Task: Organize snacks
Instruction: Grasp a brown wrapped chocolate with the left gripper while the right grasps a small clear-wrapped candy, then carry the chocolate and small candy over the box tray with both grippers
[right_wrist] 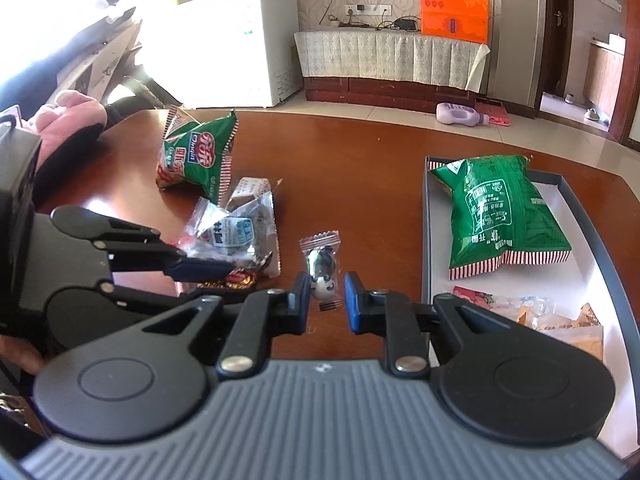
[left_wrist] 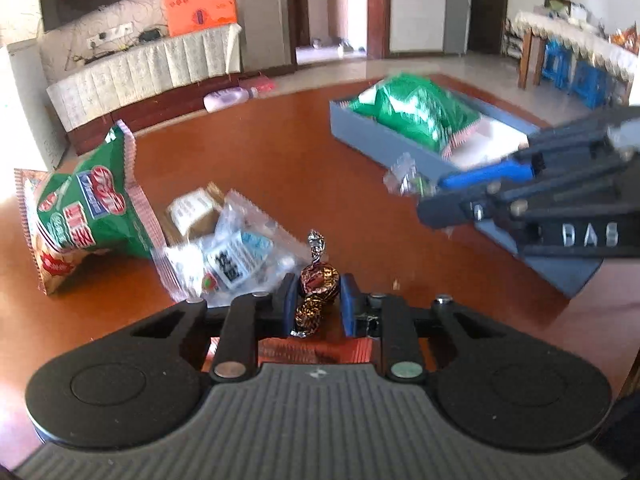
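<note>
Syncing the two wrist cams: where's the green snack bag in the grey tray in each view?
Left wrist: green snack bag upper right, in the grey tray.
Right wrist: green snack bag right of centre, in the tray's far end.
Shared landmark: orange bag on the cabinet.

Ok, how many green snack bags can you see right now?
2. One green bag stands on the table at the left, by the small packets; the other bag lies in the tray on the right. Others may be hidden.
</note>
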`<act>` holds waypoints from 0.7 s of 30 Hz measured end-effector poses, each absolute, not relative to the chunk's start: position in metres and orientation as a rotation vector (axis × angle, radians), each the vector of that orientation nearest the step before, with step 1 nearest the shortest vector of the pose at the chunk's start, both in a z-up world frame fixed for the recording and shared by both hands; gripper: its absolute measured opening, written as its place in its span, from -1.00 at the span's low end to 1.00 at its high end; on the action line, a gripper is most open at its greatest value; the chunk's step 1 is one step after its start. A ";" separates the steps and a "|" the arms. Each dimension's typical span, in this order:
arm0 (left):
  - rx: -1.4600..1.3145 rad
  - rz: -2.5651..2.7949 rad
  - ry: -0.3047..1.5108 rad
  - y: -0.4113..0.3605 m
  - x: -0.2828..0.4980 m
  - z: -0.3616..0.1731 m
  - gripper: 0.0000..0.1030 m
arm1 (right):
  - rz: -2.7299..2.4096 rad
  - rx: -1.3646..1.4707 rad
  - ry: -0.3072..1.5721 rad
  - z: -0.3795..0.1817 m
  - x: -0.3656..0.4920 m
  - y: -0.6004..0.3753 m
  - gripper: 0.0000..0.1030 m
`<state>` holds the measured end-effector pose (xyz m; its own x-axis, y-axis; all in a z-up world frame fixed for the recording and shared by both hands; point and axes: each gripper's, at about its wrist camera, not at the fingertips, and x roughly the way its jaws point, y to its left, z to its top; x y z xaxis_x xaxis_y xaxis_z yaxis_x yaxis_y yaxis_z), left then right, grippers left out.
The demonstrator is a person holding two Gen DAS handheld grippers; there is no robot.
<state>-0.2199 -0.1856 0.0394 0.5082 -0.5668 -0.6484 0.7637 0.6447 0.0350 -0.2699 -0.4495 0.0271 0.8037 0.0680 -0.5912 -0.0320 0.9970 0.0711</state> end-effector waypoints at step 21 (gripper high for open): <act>0.283 -0.722 0.551 -0.219 -0.231 0.069 -0.49 | 0.026 0.038 0.529 0.059 -0.309 -0.465 -0.58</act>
